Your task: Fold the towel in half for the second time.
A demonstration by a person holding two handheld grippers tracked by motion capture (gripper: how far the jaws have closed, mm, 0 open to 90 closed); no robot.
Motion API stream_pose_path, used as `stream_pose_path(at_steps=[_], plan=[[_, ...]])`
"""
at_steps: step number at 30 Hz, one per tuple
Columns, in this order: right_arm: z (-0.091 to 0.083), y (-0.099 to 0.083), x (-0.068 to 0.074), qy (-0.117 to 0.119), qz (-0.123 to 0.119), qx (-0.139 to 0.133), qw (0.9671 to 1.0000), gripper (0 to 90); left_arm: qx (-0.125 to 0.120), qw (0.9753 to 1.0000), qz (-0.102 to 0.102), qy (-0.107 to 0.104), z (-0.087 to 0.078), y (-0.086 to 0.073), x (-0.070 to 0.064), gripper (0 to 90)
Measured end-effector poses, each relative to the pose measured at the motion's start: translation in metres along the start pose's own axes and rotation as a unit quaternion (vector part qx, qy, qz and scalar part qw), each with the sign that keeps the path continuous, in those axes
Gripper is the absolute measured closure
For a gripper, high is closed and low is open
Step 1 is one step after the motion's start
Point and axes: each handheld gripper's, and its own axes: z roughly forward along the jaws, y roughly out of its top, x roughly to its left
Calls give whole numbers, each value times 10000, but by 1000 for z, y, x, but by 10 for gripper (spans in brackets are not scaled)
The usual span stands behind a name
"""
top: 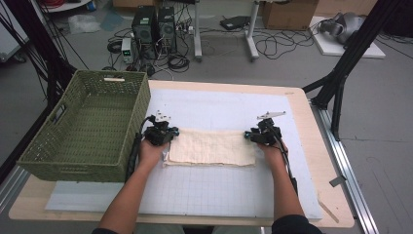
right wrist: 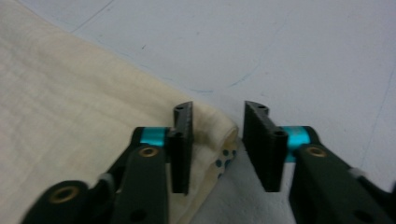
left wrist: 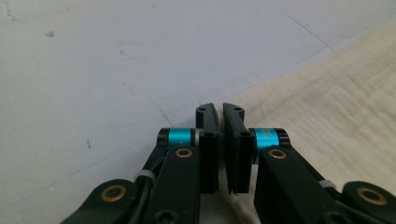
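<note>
A cream cloth [top: 212, 147], folded into a long strip, lies across the middle of the white gridded mat [top: 219, 195]. My left gripper [top: 160, 131] is at the strip's left end. In the left gripper view its jaws [left wrist: 220, 109] are pressed together at the corner of the cloth [left wrist: 336, 107], with cream fabric showing under them. My right gripper [top: 260, 134] is at the strip's right end. In the right gripper view it [right wrist: 215, 114] stands open, and the folded corner of the cloth [right wrist: 70, 93] lies between its jaws, close to the left one.
A green woven basket [top: 73, 168] stands at the left side of the table, right beside my left hand. The mat [left wrist: 116, 70] extends beyond the cloth on the far side. Cables, computer towers and stands are on the floor behind the table.
</note>
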Motion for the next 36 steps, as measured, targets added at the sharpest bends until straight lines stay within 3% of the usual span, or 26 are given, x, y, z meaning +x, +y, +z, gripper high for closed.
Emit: stream_pose_path(at_steps=[2, 7, 9, 11, 13, 16, 17, 22, 29, 30, 33, 36], plan=[[0, 0, 1, 84, -68, 14, 9999, 846, 3, 10000, 6, -11, 0, 0, 1, 850], [-3, -1, 4, -154, -104, -22, 9998, 863, -138, 9998, -121, -44, -3, -1, 3, 853], [-8, -1, 4, -230, -101, -153, 9996, 864, -210, 9996, -162, -39, -5, -1, 3, 855], [-12, 1, 2, -240, -106, -346, 9991, 864, -341, 9987, -364, -105, -7, 0, 3, 857], [-17, 3, 2, -322, -153, -559, 9978, 864, -656, 9969, -422, -127, -12, 4, 2, 857], [-23, 3, -1, -294, -99, -786, 9964, 863, -1211, 9911, -490, -264, -21, 9, 3, 856], [-24, 3, -1, -261, -95, -802, 9964, 863, -1227, 9908, -488, -309, -23, 10, 3, 856], [-34, 4, 7, -177, -322, -906, 9952, 862, -878, 9949, -349, -362, -30, 8, 2, 855], [-49, 1, 20, -35, -592, -1071, 9925, 862, -990, 9940, -258, -377, -44, 10, -6, 852], [-51, -2, 20, 14, -581, -1087, 9924, 862, -1083, 9931, -226, -396, -46, 8, -8, 852], [-55, -13, 21, 117, -553, -1097, 9924, 862, -1066, 9934, -84, -414, -50, 1, -13, 852], [-59, -23, 19, 200, -494, -1174, 9917, 862, -1053, 9934, -67, -441, -54, -5, -16, 851]])
